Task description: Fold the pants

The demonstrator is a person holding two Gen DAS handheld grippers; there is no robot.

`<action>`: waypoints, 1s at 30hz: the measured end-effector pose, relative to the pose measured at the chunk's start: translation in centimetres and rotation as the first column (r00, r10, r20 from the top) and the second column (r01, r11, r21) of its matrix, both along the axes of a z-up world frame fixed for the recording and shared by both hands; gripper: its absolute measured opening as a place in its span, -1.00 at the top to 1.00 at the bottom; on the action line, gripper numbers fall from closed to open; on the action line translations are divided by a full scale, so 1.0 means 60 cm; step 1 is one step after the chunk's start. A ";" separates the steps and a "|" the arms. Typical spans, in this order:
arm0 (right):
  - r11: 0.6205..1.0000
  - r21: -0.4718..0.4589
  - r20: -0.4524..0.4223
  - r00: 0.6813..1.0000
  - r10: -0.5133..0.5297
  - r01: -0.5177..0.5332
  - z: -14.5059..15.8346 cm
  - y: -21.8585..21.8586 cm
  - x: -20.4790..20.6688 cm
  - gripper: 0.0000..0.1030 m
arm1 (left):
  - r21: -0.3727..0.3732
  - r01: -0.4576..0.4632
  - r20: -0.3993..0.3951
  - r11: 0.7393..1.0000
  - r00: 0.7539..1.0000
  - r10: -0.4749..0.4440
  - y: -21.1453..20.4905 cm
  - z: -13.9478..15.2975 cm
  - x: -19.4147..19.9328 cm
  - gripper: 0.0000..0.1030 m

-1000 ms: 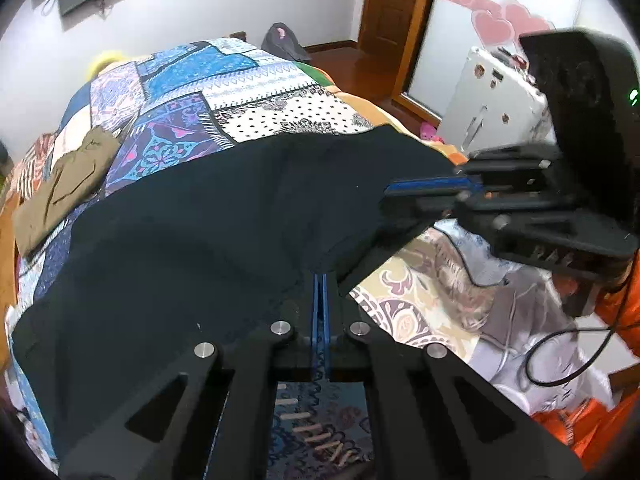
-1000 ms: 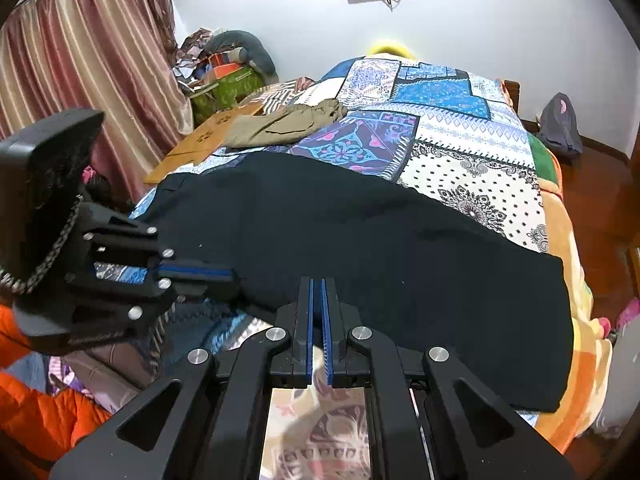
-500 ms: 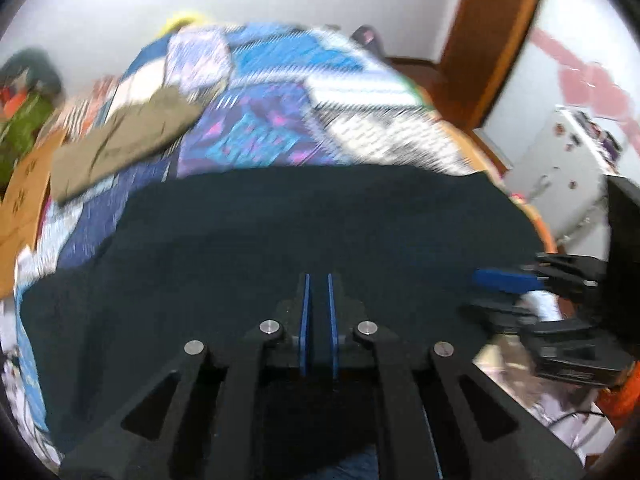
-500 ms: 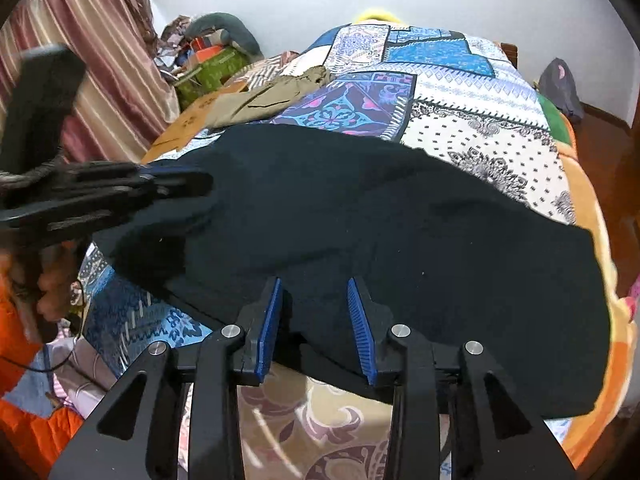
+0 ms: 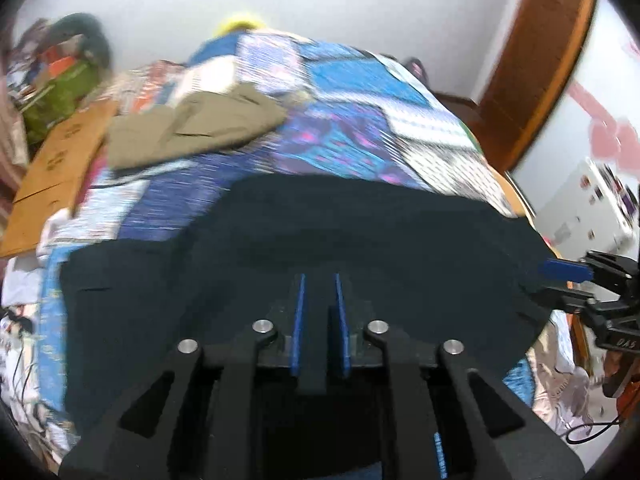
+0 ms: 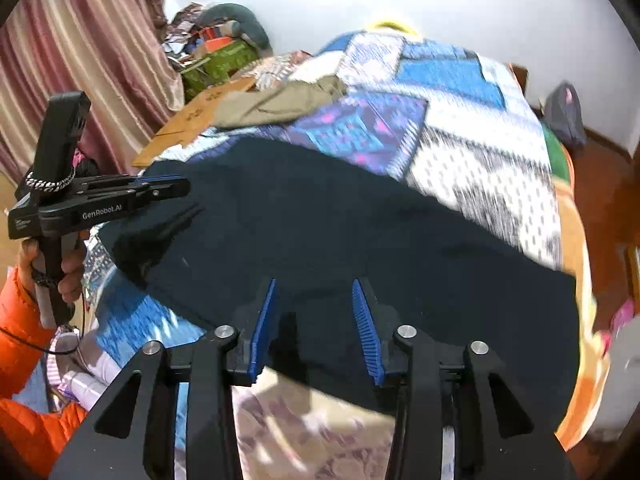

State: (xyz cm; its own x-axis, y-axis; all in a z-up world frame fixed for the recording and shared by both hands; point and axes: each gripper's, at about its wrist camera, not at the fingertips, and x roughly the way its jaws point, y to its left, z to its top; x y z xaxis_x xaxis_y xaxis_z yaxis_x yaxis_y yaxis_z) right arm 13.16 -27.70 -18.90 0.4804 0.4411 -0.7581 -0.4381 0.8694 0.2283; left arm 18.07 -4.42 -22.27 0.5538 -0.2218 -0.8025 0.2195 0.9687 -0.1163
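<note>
We see the black pants (image 6: 360, 232) spread across the bed's (image 6: 480, 152) near edge. Our right hand-held gripper (image 6: 314, 320) and left hand-held gripper (image 5: 319, 316) hover over them. Both jaws are opening, gripping nothing.

Both tools are matte black plastic: the left gripper (image 5: 319, 292) and the right gripper (image 6: 314, 304) each end in two fingers lined with ribbed blue pads (image 6: 365, 330), with round silver screws (image 6: 406, 331) at the linkage joints. Seen from the side, the left tool carries white lettering (image 6: 101, 212) reading GenRobot.AI on its body, a tall black block on top, a braided grey-and-white cord (image 6: 50, 184) looped round it and a thin black cable trailing below. The hand (image 6: 66, 268) on its handle comes out of a bright orange puffy sleeve (image 6: 16, 320).
</note>
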 end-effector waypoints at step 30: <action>0.936 -0.154 -0.123 0.947 0.298 -0.315 -0.090 0.350 0.306 0.21 | -0.096 -0.242 -0.146 0.965 0.963 0.227 0.361 -0.119 0.126 0.07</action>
